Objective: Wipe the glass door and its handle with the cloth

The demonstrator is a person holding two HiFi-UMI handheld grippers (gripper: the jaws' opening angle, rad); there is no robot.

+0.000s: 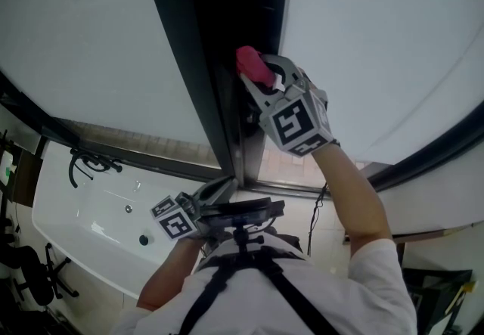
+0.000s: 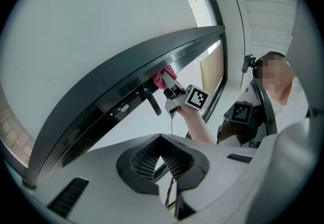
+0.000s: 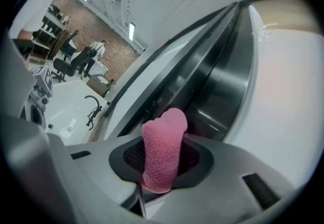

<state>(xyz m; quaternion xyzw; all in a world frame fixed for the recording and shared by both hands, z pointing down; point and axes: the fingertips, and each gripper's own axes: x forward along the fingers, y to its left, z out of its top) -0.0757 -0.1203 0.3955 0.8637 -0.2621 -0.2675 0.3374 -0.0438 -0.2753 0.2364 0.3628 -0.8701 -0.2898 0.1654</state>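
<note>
Pressing the cloth to the door frame, the right gripper clamps its roll. A hard drag could pull it loose or scrape metal on glass. The left gripper hangs low, closed and empty.

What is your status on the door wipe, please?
Right tool shut on pink cloth, up at dark door frame near handle. Left tool shut, empty, held low. Nothing in the way.
</note>
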